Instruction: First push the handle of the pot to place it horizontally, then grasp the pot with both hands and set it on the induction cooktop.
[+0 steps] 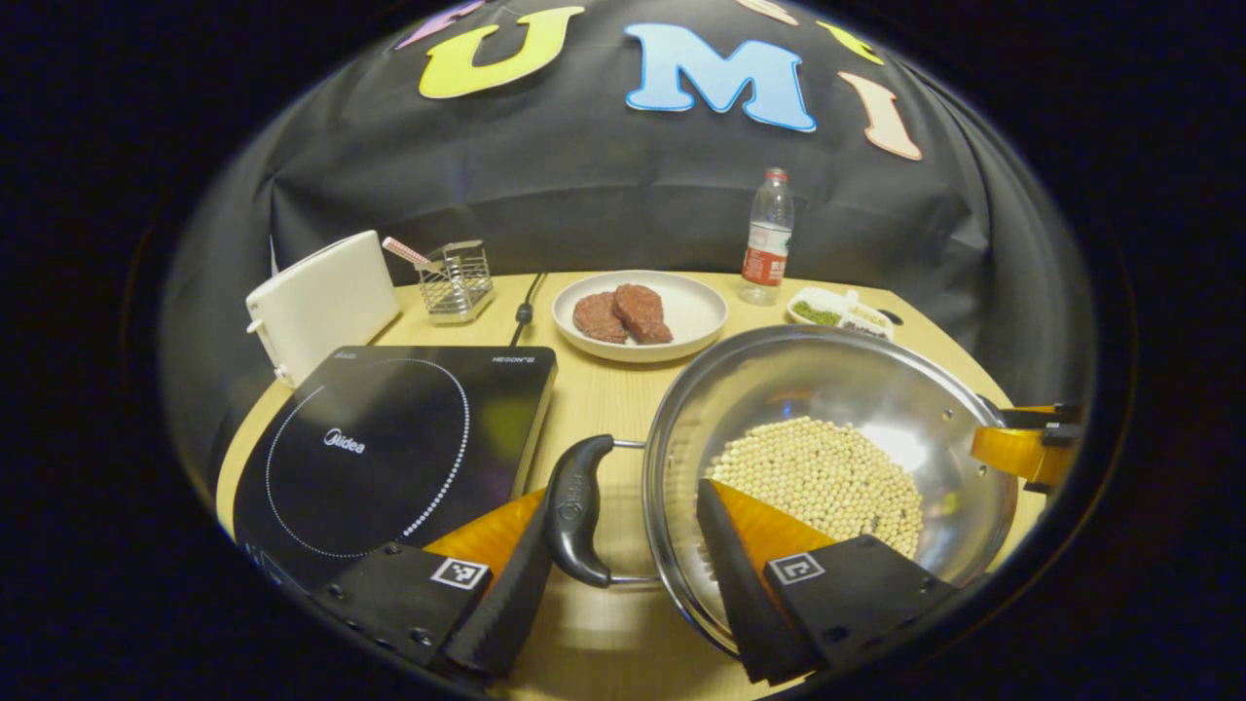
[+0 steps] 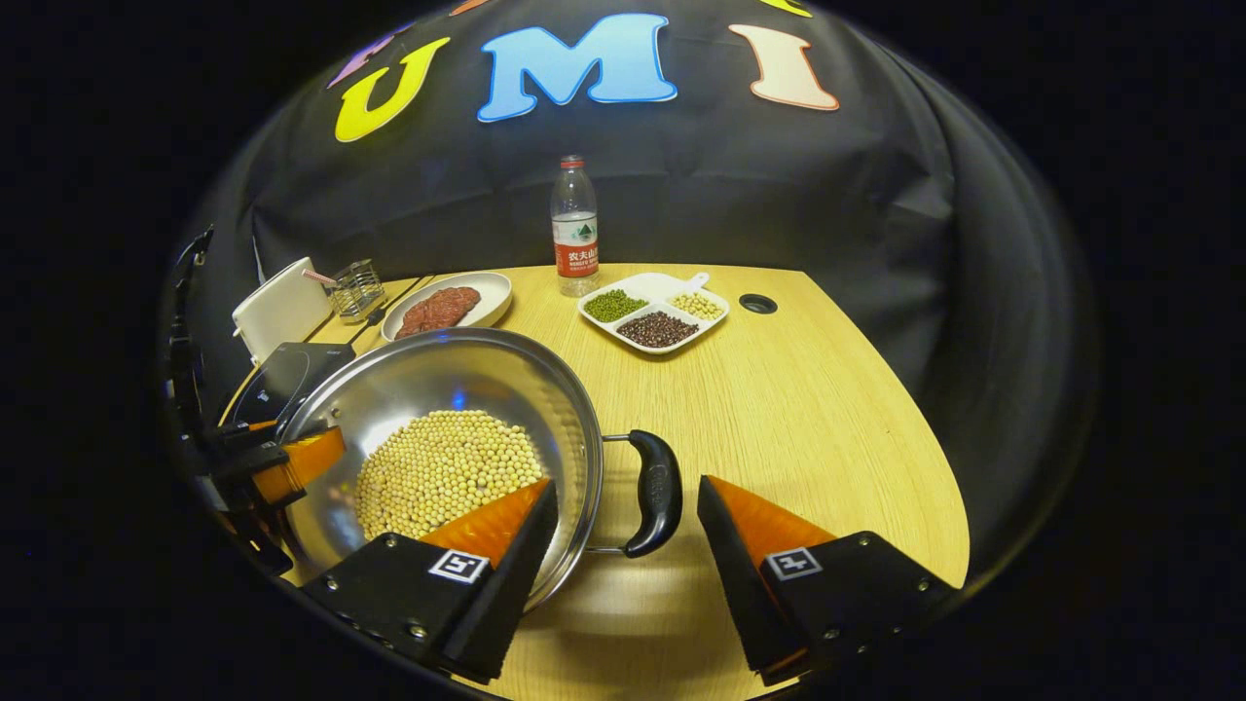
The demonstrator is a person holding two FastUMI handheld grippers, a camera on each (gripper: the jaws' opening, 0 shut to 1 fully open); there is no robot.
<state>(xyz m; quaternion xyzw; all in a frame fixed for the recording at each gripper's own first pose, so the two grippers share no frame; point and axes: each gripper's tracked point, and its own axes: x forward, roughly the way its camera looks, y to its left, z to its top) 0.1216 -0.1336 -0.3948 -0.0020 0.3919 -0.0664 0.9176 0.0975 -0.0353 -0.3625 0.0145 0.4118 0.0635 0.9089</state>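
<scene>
Nearest to me, my left gripper (image 1: 618,545) stands open, its fingers straddling the pot's left handle (image 1: 576,508). One finger (image 1: 506,574) lies just outside the handle and appears to touch it; the other sits over the rim, inside the pot (image 1: 827,467). No pressure is on the handle from both sides, so there is no grip yet.

My right gripper (image 2: 623,550) is likewise spread, bracketing the right handle (image 2: 654,492). Its inner finger (image 2: 501,545) overlaps the rim; the outer one stands apart from the handle.

The pot rests on the table (image 2: 827,409), just right of the induction cooktop (image 1: 389,453), and carries a loose layer of soybeans (image 1: 823,477). Both handles appear to lie level, so I judge the step in hand to be closing both grippers for the lift.

Hazards from here:
- Uneven closing. If one gripper seats before the other, the pot may tilt on lift and shed beans.
- Handle slip. The handles look smooth and curved; a shallow bite could let them rotate out.
- Rim contact. An inner finger catching the rim may push the pot sideways rather than clamp the handle.
- Cooktop edge. A low carry could strike its near corner.

Farther back stand the plate of meat (image 1: 696,312), the divided bean dish (image 2: 654,316), the water bottle (image 2: 574,229), the toaster (image 1: 321,302) and the wire caddy (image 1: 456,282).
</scene>
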